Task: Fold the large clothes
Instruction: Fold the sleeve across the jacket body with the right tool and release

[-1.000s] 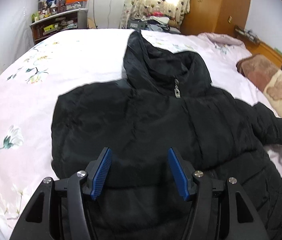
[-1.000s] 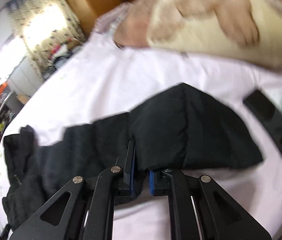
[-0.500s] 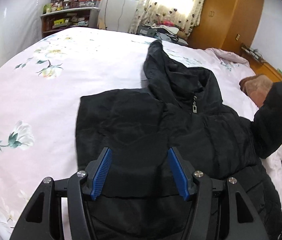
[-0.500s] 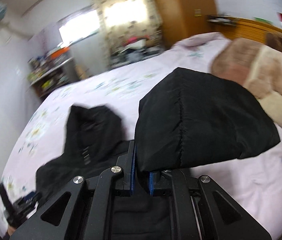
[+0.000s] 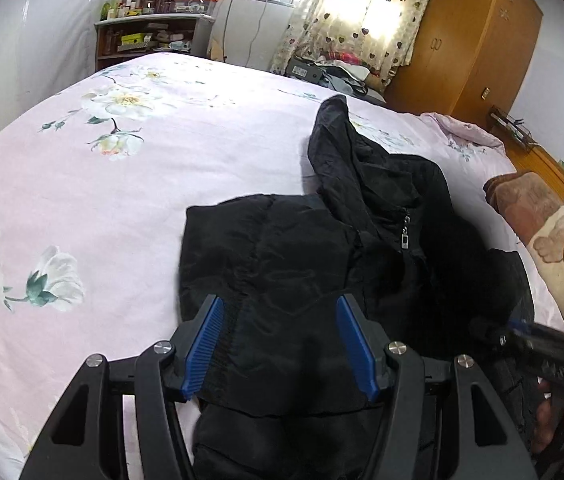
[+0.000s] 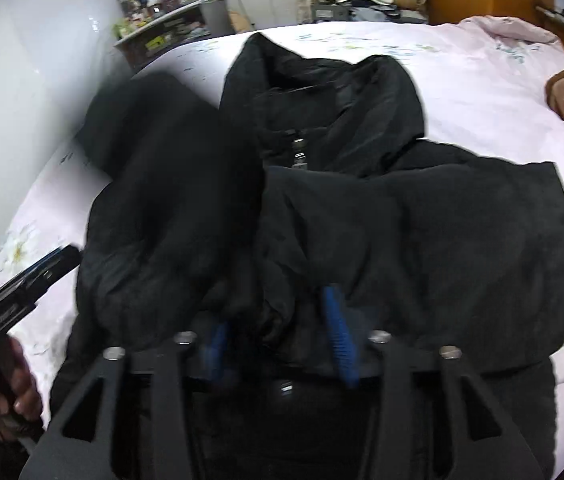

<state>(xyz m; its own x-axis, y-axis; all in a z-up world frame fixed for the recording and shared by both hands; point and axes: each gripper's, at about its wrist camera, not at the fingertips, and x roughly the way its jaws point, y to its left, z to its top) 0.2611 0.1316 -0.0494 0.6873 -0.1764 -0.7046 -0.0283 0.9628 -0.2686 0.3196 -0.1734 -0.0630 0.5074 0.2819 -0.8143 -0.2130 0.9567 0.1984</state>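
Observation:
A black hooded puffer jacket [image 5: 361,248] lies front up on the pink floral bedsheet [image 5: 122,184], zipper pull at the collar. Both sleeves are folded in over the chest. My left gripper [image 5: 280,344] hovers open above the folded left sleeve, nothing pinched between its blue pads [image 5: 202,344]. My right gripper [image 6: 278,344] is low over the jacket [image 6: 421,240] with its jaws opening. The right sleeve's cuff [image 6: 274,320] lies loosely between the parted pads [image 6: 337,340]. Each gripper shows at the edge of the other's view, held by a hand.
A brown and cream bear-print blanket [image 5: 541,232] lies at the bed's right side. Behind the bed stand a wooden wardrobe [image 5: 473,40], a cluttered shelf [image 5: 142,36] and a heart-print curtain [image 5: 361,8]. Bare sheet stretches to the jacket's left.
My right gripper carried the right sleeve from beside the blanket across onto the jacket's chest, then its jaws parted. My left gripper slid sideways, still open.

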